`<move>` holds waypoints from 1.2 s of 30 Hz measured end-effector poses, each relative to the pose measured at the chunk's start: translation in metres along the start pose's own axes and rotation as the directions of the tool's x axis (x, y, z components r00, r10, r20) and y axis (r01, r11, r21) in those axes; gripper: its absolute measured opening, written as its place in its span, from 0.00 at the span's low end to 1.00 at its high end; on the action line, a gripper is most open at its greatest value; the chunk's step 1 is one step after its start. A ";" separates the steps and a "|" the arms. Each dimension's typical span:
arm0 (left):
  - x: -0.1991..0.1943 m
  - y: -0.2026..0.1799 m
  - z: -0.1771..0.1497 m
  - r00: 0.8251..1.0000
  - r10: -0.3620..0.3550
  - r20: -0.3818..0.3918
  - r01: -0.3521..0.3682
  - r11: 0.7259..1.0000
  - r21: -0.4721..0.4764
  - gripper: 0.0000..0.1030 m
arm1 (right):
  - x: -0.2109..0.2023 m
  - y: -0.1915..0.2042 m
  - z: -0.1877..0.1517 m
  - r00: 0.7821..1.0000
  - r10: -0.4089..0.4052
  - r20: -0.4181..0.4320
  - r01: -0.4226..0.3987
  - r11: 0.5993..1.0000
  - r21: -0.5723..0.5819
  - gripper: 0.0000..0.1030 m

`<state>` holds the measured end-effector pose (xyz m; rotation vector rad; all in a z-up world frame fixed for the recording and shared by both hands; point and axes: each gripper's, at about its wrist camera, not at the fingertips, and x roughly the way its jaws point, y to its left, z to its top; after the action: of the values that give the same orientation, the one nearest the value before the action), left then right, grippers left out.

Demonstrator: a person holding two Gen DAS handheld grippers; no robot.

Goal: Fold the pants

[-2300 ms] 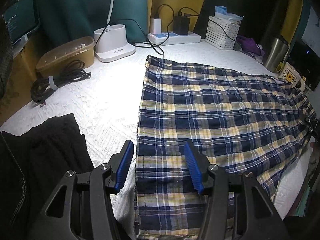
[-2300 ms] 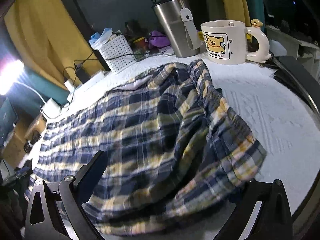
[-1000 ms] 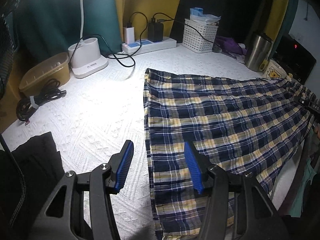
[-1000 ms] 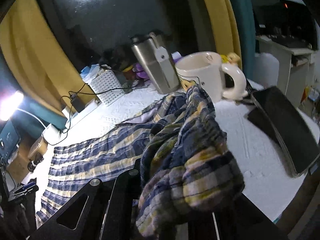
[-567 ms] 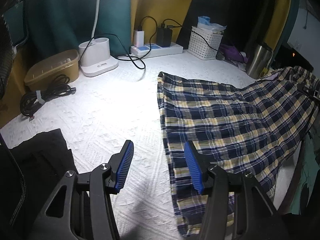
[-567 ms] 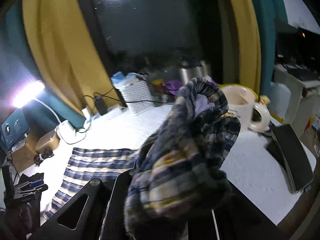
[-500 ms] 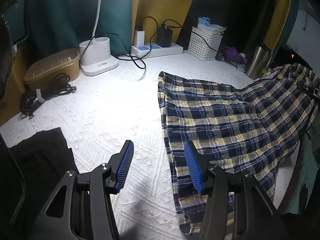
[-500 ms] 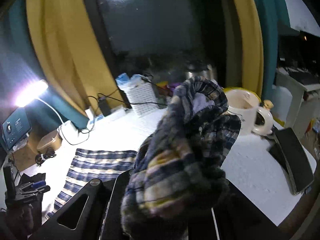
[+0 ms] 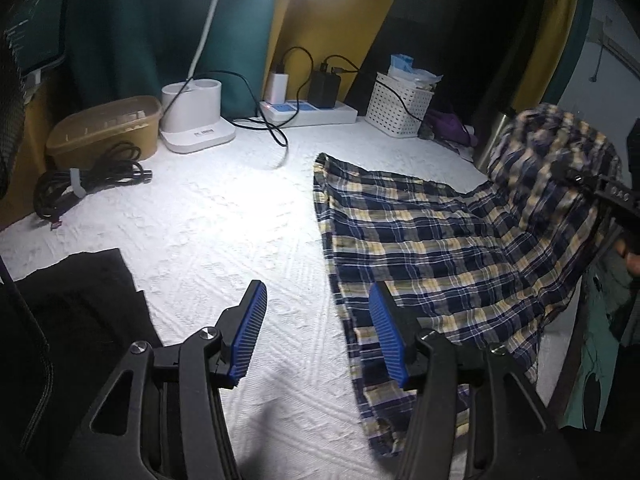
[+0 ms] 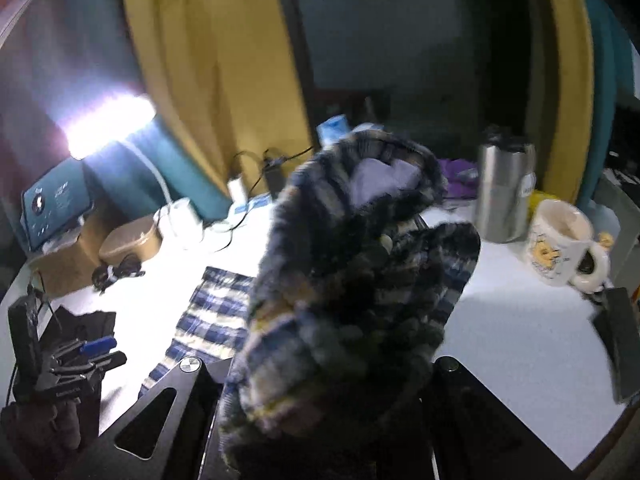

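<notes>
The left wrist view alone shows the white textured tablecloth (image 9: 224,216) with the plaid pants (image 9: 432,240) lying flat on it, one end lifted at right. The right gripper (image 10: 332,364) is clamped on that bunched, soft end. The left gripper (image 9: 316,332), blue ribbed pads apart, has just widened, holding nothing.

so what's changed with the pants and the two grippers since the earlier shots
The right gripper closed on one end of the plaid pants, which had lain flat, and lifted it off the table; that bunched end now hangs in the air. The other end has slid across the white cloth. The left gripper holds nothing, its jaws having just opened a little. The mug, steel flask and white basket stayed put.
</notes>
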<state>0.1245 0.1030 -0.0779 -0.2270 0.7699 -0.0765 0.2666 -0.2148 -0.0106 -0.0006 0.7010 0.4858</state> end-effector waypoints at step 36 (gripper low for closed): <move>-0.019 0.003 -0.001 0.995 0.099 -0.001 -0.098 0.995 -0.031 0.55 | 0.036 0.104 -0.028 0.970 0.196 -0.146 -0.226 0.946 -0.234 0.92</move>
<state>0.1098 0.1089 -0.0666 -0.2182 0.7807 0.0290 0.2287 -0.1113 -0.0379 -0.1943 0.7589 0.7834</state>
